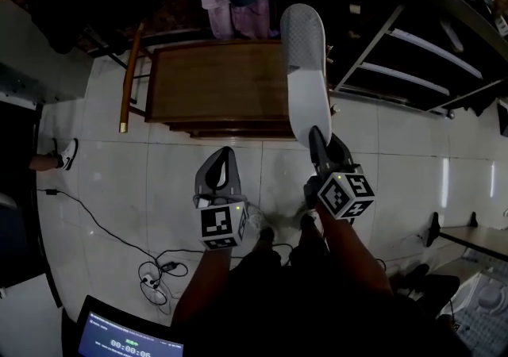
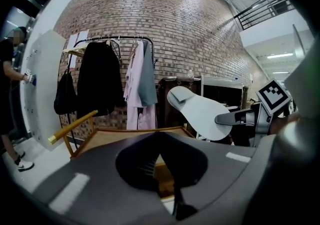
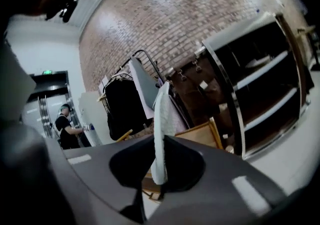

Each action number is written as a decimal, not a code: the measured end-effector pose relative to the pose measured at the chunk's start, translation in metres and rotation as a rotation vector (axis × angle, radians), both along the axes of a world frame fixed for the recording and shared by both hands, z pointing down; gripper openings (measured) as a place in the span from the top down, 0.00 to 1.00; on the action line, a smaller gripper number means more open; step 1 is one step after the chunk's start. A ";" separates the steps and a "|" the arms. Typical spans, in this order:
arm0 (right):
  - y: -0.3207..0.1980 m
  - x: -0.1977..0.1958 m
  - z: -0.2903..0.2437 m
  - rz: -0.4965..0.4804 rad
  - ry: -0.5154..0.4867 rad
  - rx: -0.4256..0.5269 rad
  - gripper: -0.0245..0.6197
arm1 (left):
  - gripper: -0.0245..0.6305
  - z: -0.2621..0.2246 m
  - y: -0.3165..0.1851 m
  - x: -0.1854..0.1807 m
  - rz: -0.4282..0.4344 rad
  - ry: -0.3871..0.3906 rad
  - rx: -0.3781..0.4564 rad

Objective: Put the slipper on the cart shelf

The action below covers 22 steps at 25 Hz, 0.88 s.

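A pale grey slipper [image 1: 305, 70] hangs in the air over the right end of the wooden cart [image 1: 210, 86], sole turned towards me. My right gripper [image 1: 316, 135] is shut on its heel end. In the right gripper view the slipper [image 3: 159, 129] stands edge-on, pinched between the jaws. From the left gripper view, the slipper [image 2: 200, 111] shows to the right, above the cart's top [image 2: 125, 136]. My left gripper [image 1: 225, 155] is shut and holds nothing, lower and to the left of the slipper, in front of the cart.
A black rack with pale shelves [image 1: 413, 54] stands to the right of the cart. The cart's wooden handle [image 1: 129, 78] sticks up at its left. A clothes rail with coats [image 2: 115, 79] lines the brick wall. A cable and power strip [image 1: 155, 272] lie on the tiles; a person [image 2: 10, 94] stands far left.
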State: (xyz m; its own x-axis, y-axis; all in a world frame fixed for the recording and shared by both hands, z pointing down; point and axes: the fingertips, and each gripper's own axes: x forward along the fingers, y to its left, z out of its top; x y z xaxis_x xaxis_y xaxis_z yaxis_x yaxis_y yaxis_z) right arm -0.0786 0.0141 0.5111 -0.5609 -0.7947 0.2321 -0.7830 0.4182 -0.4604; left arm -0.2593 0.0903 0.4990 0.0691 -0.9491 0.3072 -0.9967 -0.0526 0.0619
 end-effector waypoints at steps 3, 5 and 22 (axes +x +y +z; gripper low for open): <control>0.010 0.005 -0.027 0.031 0.123 0.125 0.91 | 0.94 -0.015 -0.002 0.001 0.007 0.013 0.031; 0.021 0.007 -0.047 0.053 0.199 0.206 0.91 | 0.94 -0.028 -0.002 0.003 0.010 0.023 0.055; 0.055 0.007 -0.163 0.088 0.484 0.641 0.91 | 0.94 -0.115 -0.013 0.030 0.071 -0.006 0.247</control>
